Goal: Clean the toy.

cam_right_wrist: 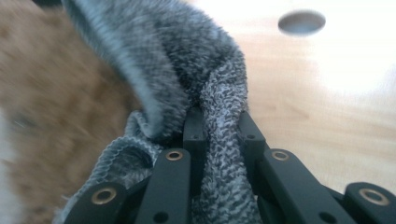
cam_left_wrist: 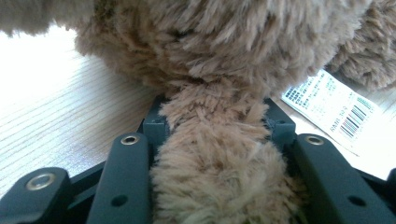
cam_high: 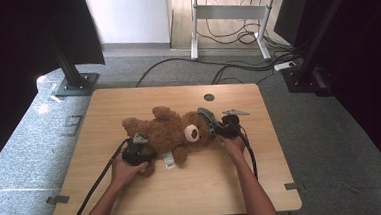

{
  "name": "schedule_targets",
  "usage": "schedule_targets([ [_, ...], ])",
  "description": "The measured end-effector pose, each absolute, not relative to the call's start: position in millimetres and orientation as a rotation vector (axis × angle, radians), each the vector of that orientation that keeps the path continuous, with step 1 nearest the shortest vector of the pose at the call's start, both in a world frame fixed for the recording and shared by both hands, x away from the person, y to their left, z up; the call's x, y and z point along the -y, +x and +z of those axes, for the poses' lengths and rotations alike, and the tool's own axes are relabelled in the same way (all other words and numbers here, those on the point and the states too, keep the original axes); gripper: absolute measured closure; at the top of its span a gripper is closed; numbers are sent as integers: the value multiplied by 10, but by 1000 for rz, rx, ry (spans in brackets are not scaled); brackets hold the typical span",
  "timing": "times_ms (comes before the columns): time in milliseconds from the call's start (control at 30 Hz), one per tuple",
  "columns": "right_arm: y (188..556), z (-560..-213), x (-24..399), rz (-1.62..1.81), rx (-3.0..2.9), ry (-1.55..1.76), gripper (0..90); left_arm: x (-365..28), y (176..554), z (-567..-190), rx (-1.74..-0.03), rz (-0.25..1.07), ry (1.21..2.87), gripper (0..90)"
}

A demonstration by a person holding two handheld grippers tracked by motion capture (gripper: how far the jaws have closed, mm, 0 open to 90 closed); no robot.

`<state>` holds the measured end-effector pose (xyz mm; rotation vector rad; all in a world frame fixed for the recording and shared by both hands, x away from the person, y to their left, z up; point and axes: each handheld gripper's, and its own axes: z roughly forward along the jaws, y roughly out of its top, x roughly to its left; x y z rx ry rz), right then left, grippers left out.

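Brown plush teddy bear, lying on its back across the middle of the wooden table, head toward the right, legs toward the left. One arm points to the far side, one to the near side. A white printed label trails from its body onto the tabletop on the near side; the left gripper view shows the same label with a barcode, lying flat just right of the limb.

Left gripper, at the bear's near-left, in the person's left hand. Its jaws are clamped on a leg of the bear: fur bulges between the two black fingers and touches both, pinched thin where the limb meets the body.

Grey knitted fabric, a small cap or sock-like piece, sits at the top of the bear's head on the right. Right gripper, in the person's right hand, has its jaws closed tight on this knit; a bunched fold passes between the fingers, and the rest arches up and away to the left, over the blurred brown fur.

Round hole in the tabletop, far of the bear's head, well apart from both grippers.
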<state>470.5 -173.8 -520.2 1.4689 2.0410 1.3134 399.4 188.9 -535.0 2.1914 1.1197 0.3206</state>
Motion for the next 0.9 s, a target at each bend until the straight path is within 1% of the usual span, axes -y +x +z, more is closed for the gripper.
schedule_targets([
  [233, 4655, -5417, 1691, 1240, -2169, 1505, 797, -1898, 3993, -5345, -1126, 328, 2198, 562],
  [533, 4383, -5401, 1702, 1275, -2270, 1431, 802, -1898, 3996, -5347, -1131, 341, 2198, 566],
  [700, 4368, -5307, 1855, 1353, -2156, 1446, 799, -1893, 3993, -5347, -1132, 344, 2200, 566],
  [900, 4387, -4996, 1875, 1491, -1978, 1349, 797, -1887, 3988, -5349, -1130, 354, 2202, 566],
])
